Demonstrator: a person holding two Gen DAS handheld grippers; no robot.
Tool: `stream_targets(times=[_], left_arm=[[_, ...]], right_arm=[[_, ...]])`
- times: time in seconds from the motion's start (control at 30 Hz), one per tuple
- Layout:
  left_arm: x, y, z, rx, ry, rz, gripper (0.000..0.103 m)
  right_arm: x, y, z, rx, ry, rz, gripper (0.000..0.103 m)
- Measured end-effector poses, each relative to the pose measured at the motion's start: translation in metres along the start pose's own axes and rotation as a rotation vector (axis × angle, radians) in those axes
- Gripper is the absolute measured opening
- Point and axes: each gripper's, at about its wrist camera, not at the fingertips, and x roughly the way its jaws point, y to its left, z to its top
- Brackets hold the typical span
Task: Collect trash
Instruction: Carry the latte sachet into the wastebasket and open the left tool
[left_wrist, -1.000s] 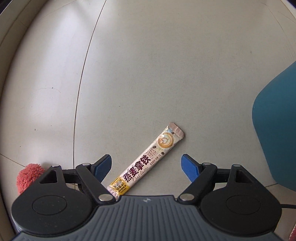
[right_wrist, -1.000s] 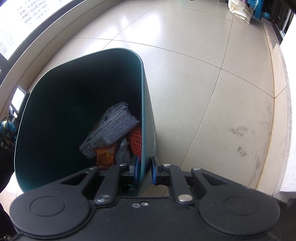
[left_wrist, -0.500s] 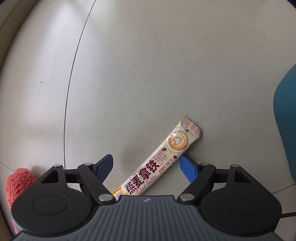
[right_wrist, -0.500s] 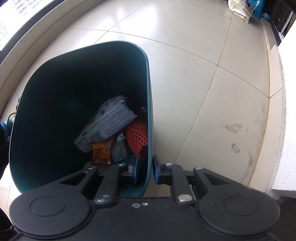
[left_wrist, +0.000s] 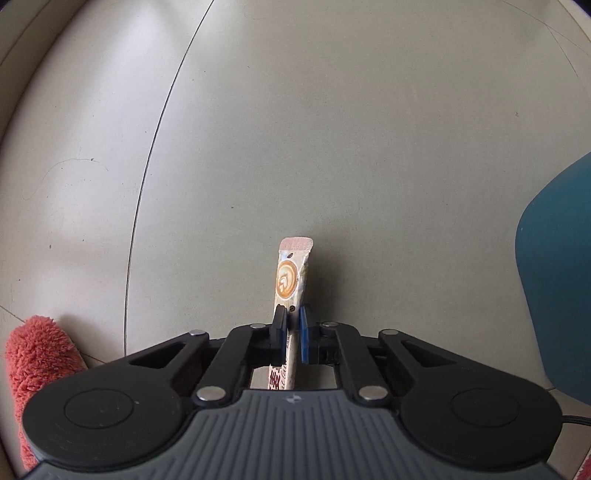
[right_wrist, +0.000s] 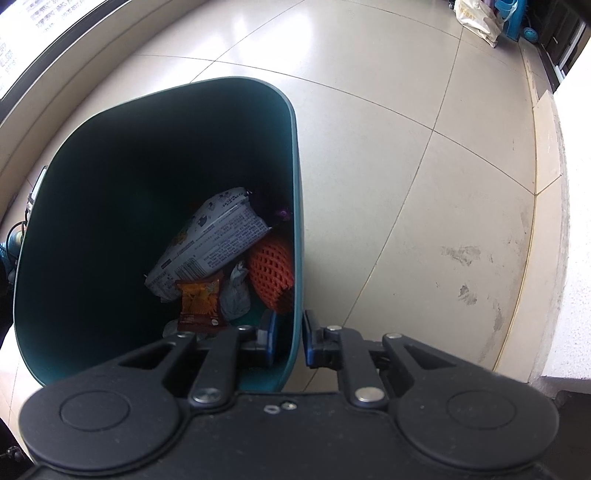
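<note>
My left gripper (left_wrist: 293, 319) is shut on an oat latte sachet (left_wrist: 290, 275), a long white and brown stick pack that sticks forward between the blue pads above the tiled floor. My right gripper (right_wrist: 289, 330) is shut on the right wall of a teal trash bin (right_wrist: 294, 184). The bin's outside also shows at the right edge of the left wrist view (left_wrist: 557, 277). Inside the bin lie a white snack bag (right_wrist: 210, 240), an orange foam net (right_wrist: 271, 273), a small orange-brown packet (right_wrist: 199, 304) and crumpled paper.
A red fluffy slipper (left_wrist: 37, 365) lies at the lower left of the left wrist view. A raised ledge (right_wrist: 546, 158) and white wall run along the right of the right wrist view. Bags and blue items (right_wrist: 491, 14) stand far back.
My left gripper closed on the sachet, which lay diagonally on the floor between the open pads and now points straight forward. The bin has tilted a little in my right gripper.
</note>
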Motion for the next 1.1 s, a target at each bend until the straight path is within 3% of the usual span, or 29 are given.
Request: stream_targets(times=[0.27,0.63,0.97,1.1], left_arm=[[-0.048,0.012,-0.018,-0.066,-0.059,0.011,0.004],[-0.161,0.019,-0.027,-0.133,-0.250,0.008,0.003],[-0.307,-0.014,-0.041,-0.088,-0.491,-0.087,0.003],[-0.368,-0.055,-0.048,-0.026,-0.580,-0.151,0.003]], right_arm=[[-0.003,0.002,-0.004,-0.014,-0.022,-0.008,0.014],[-0.013,0.004,-0.008,-0.016,-0.061,-0.018,0.009],[-0.036,0.004,-0.014,-0.020,-0.120,-0.013,0.007],[-0.037,0.004,-0.015,-0.019,-0.127,-0.011,0.008]])
